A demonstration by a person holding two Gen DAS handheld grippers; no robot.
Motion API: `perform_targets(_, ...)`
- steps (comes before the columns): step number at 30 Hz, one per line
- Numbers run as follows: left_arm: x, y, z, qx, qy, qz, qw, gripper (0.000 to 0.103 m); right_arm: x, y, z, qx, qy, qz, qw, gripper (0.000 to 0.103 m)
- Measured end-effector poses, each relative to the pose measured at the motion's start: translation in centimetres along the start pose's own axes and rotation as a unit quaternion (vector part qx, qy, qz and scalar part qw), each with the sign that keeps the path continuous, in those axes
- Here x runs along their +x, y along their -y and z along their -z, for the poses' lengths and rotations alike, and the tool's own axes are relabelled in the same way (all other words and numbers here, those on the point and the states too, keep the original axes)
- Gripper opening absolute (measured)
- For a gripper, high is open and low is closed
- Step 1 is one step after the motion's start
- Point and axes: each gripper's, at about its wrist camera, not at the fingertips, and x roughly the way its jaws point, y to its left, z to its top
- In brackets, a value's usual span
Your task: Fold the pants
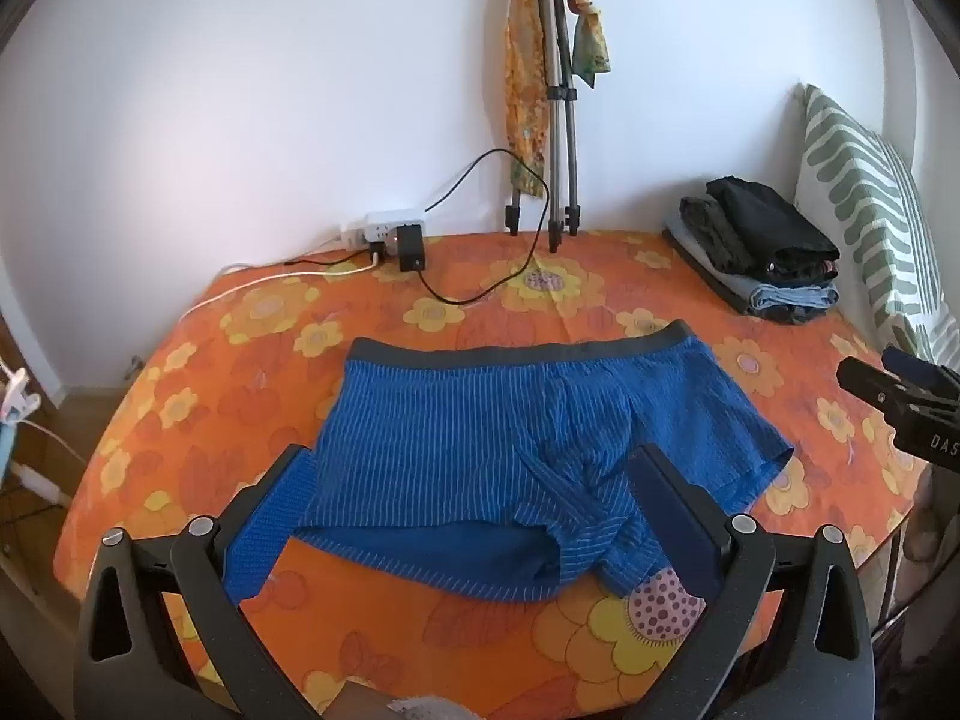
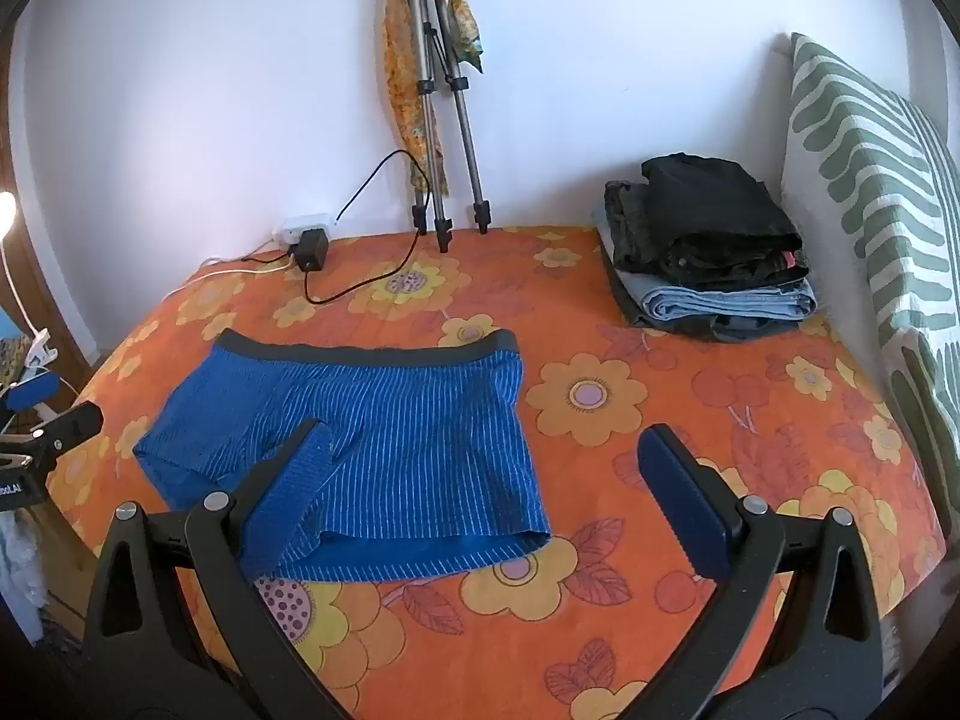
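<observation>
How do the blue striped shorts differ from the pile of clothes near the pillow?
The blue striped shorts lie spread flat as a single layer; the pile of clothes is already folded and stacked in several layers. The shorts are bright blue with a dark waistband; the pile is mostly black and pale denim. The shorts lie near the front of the bed, the pile at the back beside the pillow. Both rest on the orange flowered bedcover.

Lay flat mid-bed: blue striped boxer shorts (image 2: 360, 438). Open floral bedspread (image 2: 690, 420) toward 3 o'clock. Blocked at 1 o'clock by folded clothes stack (image 2: 708, 252), at 12 by tripod (image 2: 444, 120) and power strip (image 2: 306, 225).
</observation>
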Motion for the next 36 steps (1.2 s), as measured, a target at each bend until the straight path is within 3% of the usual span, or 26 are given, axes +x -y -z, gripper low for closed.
perform_targets(36, -0.65, -0.32, -0.32, -0.002, 0.016, -0.004, 0.9999, 0.103, -0.02, 0.03, 0.07, 0.0, 0.001, 0.002, 1.0, 0.103)
